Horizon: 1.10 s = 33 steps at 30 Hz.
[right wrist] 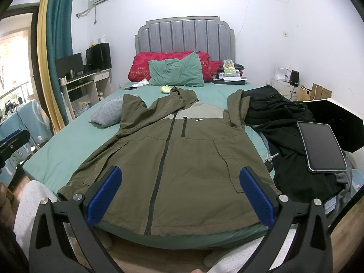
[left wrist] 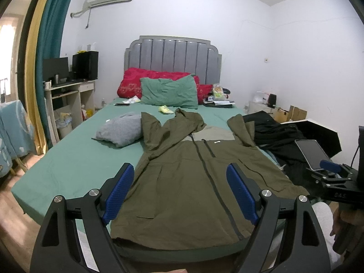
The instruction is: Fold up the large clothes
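Bedsheet of green cotton (right wrist: 68, 141) carries the olive-green hooded zip jacket (right wrist: 182, 154), spread flat, front up, at its foot end. Left gripper (left wrist: 179, 195) and right gripper (right wrist: 179, 198) hover there, fingers spread, empty.

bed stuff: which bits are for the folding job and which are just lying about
For the job:
olive jacket, spread flat, zipped
left gripper, open
right gripper, open

Lying about:
tablet on the black clothes pile
grey bundle
green pillow
red pillow
keys
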{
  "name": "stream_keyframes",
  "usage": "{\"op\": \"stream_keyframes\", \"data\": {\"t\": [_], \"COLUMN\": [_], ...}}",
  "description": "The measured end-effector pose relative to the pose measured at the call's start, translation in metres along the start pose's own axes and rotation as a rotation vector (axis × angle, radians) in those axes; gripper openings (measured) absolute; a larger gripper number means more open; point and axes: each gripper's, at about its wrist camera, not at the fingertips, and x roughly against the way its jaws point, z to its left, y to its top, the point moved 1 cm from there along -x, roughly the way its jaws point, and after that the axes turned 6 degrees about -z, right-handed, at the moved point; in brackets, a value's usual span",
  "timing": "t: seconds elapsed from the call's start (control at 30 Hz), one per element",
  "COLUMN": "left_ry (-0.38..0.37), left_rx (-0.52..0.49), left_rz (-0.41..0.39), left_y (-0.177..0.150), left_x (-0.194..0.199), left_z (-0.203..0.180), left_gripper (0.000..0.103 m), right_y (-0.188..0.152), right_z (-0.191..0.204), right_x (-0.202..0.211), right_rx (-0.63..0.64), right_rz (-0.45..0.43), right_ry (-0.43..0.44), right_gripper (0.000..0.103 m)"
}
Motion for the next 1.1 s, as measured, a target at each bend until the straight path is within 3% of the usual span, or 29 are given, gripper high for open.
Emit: {"op": "stream_keyframes", "data": {"t": [0.27, 0.43, 0.6, 0.87, 1.0, 1.1], "left_ry": [-0.040, -0.041, -0.002, 0.037, 0.054, 0.079], "left_rx": [0.017, 0.016, 0.059, 0.101, 0.126, 0.127], "left_rz": [0.038, 0.101, 0.151, 0.168, 0.196, 0.196], "left_y": [-0.003, -0.007, -0.009, 0.001, 0.004, 0.003], "left_x": [-0.011, -0.052, -0.110, -0.237, -0.303, -0.354], "left_z": [0.005, 0.022, 0.049, 0.107, 0.141, 0.169], "left_gripper": [0.086, 0.086, 0.086, 0.086, 0.086, 0.086], "right_y": [-0.002, 0.001, 0.011, 0.048, 0.069, 0.082], "right_z": [-0.004, -0.014, -0.024, -0.045, -0.042, -0.033], "right_x": [-0.007, -0.035, -0.088, -0.221, -0.308, -0.389], "right_rx": [0.007, 0.020, 0.036, 0.008, 0.017, -0.002], "right_rz": [0.020, 0.051, 0.084, 0.157, 0.182, 0.210], "right_ry": [-0.006, -0.027, -0.016, 0.042, 0.067, 0.107], "right_gripper": [0.102, 0.102, 0.102, 0.100, 0.090, 0.076]}}
